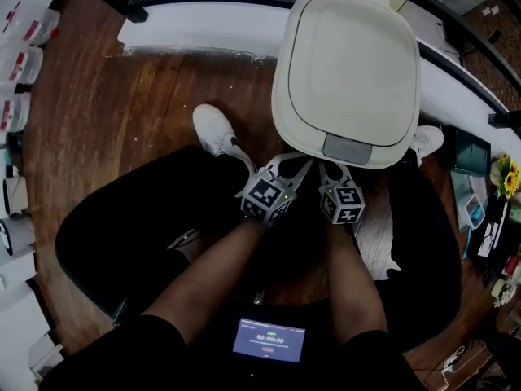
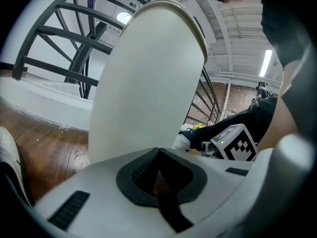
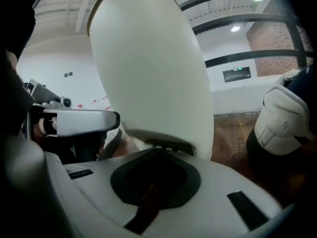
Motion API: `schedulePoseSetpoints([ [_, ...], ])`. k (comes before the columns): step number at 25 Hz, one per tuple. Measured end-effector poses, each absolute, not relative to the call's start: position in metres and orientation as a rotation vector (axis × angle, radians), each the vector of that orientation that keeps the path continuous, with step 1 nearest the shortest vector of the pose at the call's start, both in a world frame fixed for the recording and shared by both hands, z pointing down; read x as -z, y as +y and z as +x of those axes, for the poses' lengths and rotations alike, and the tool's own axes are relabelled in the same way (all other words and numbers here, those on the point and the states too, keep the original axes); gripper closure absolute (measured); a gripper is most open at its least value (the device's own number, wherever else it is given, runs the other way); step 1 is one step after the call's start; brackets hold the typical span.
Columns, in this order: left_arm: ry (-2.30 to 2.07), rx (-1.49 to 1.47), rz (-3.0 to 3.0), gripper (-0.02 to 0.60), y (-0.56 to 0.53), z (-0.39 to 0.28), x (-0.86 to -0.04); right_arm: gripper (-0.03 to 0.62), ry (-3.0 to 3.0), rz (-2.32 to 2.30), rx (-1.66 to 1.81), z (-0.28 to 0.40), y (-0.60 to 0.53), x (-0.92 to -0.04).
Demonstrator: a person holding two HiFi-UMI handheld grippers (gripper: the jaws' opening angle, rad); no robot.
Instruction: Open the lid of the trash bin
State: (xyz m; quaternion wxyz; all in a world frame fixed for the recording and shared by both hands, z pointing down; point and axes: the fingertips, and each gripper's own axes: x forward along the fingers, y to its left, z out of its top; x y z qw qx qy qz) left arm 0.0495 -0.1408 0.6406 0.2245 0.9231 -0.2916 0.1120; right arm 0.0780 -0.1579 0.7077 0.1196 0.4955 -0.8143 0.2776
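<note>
A cream trash bin [image 1: 346, 63] stands on the wood floor between the person's feet, its lid down flat. A grey tab [image 1: 348, 148] sits at the lid's front edge. My left gripper [image 1: 302, 164] is shut, its tips just below the lid's front rim, left of the tab. My right gripper [image 1: 332, 169] is also shut, right under the tab. In the left gripper view the bin's wall [image 2: 148, 83] rises close ahead of the shut left gripper [image 2: 158, 155]. In the right gripper view the bin [image 3: 153, 68] towers over the shut right gripper [image 3: 156, 155].
White shoes [image 1: 216, 129] [image 1: 427, 139] flank the bin. Behind it run a white ledge [image 1: 203, 23] and a dark railing. A small lit screen [image 1: 269, 339] rests at the person's lap. Cluttered shelves [image 1: 488, 210] are at the right, bottles [image 1: 20, 63] at the left.
</note>
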Motion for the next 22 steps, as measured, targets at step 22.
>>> schedulePoseSetpoints([
  [22, -0.781, -0.324, 2.535, 0.548, -0.154, 0.047, -0.645, 0.597, -2.214, 1.506, -0.898, 0.062, -0.196, -0.738],
])
